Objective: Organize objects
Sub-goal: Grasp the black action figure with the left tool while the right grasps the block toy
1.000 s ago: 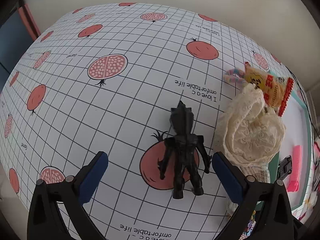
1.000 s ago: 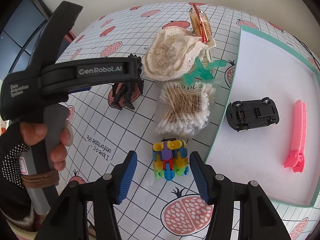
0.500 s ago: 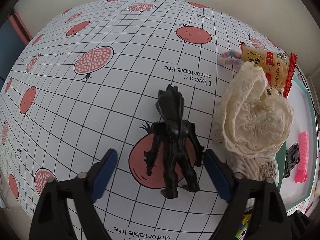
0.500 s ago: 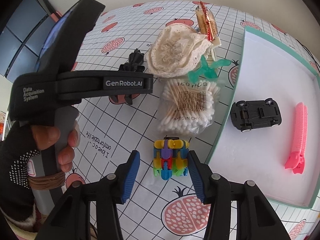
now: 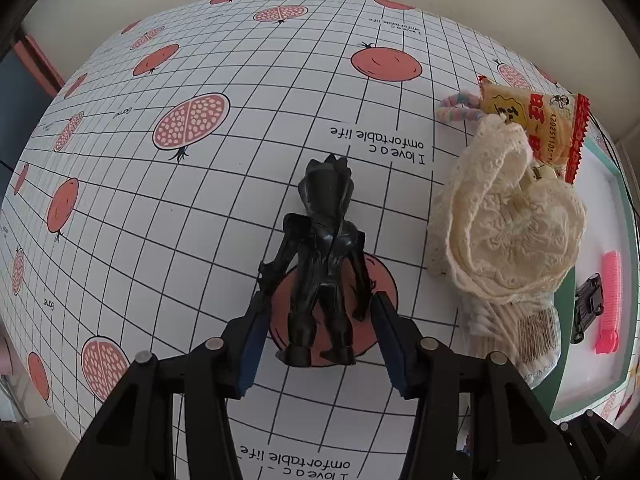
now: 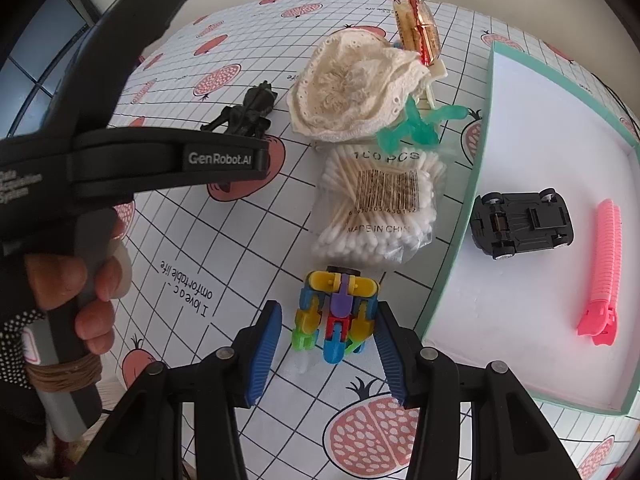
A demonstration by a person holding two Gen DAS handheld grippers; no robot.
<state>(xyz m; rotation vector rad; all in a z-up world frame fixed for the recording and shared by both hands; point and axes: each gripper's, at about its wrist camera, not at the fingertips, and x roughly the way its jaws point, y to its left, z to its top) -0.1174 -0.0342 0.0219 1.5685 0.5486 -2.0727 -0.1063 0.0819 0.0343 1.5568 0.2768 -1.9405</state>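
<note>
Two tongs, glossy figurine [image 5: 324, 264], knobbly blocks [image 6: 338, 316]

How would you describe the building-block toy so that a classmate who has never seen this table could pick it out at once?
Start at the teal-rimmed tray on the pomegranate-print tablecloth. Just outside the tray's near left edge lies a clear bag of cotton swabs, and directly in front of that sits the building-block toy, between the right gripper's blue pads. It alone is a multicoloured cluster of interlocked plastic pieces.
</note>
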